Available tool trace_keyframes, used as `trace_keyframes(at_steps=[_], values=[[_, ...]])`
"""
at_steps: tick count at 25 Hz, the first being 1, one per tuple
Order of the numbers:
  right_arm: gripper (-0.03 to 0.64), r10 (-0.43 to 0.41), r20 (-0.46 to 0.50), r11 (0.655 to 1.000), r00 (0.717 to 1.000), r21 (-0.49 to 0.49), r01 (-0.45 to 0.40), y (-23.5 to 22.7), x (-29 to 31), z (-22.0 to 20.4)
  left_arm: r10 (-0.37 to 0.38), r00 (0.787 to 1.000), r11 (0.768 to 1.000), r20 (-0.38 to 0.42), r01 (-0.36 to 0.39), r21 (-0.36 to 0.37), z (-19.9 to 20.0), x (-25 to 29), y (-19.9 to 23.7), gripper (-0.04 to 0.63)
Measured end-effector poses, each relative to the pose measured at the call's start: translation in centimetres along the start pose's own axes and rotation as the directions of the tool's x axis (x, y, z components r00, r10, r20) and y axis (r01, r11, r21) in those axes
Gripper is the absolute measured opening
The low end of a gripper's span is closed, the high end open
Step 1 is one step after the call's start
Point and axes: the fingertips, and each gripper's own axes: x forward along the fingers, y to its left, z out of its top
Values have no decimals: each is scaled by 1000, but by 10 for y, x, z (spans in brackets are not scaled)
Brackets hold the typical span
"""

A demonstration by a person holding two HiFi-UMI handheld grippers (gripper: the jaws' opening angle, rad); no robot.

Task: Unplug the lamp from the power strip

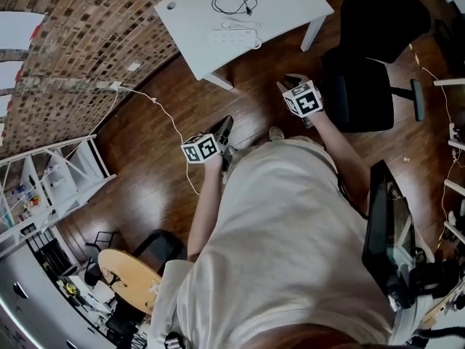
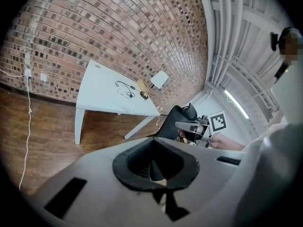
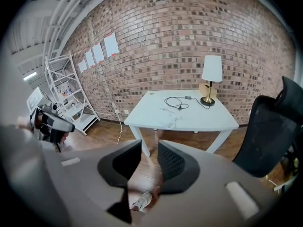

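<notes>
L gripper [image 1: 224, 126] is held low over the wood floor [image 1: 156, 177], jaws closed tip to tip w/ nothing between. R gripper [image 1: 290, 81] is held slightly further fwd, beside the black office chair [image 1: 363, 89], jaws narrowly apart & empty. Well beyond both, 1 white table [image 1: 298, 9] is seen: power strip [image 1: 234, 36] near its front edge, black cord [image 1: 231, 4] coiled behind, lamp [image 3: 211, 79] at the far edge by the brick wall [image 3: 165, 41]

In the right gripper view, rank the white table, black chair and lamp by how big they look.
Tied: white table and black chair look about alike; the chair is nearer and cut off, so unranked.
Smallest: lamp.
</notes>
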Motion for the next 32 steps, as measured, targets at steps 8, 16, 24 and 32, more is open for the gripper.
trace_keyframes(at_steps=[8, 16, 24, 32], values=[[59, -31, -33, 999, 999, -35, 30, 3, 9, -2, 28, 1000, 1000, 14, -28, -9, -1, -4, 3, 5], [46, -51, -47, 998, 998, -38, 49, -8, 9, -2, 69, 998, 998, -5, -69, -8, 0, 1, 9, 5], [46, -93, -74, 995, 993, 40, 96, -32, 16, -9, 98, 995, 995, 6, -98, -12, 4, 6, 8, 5], [46, -80, -69, 994, 994, 66, 84, -26, 55, 17, 151, 988, 988, -11, -151, -26, 31, 11, 51, 5]])
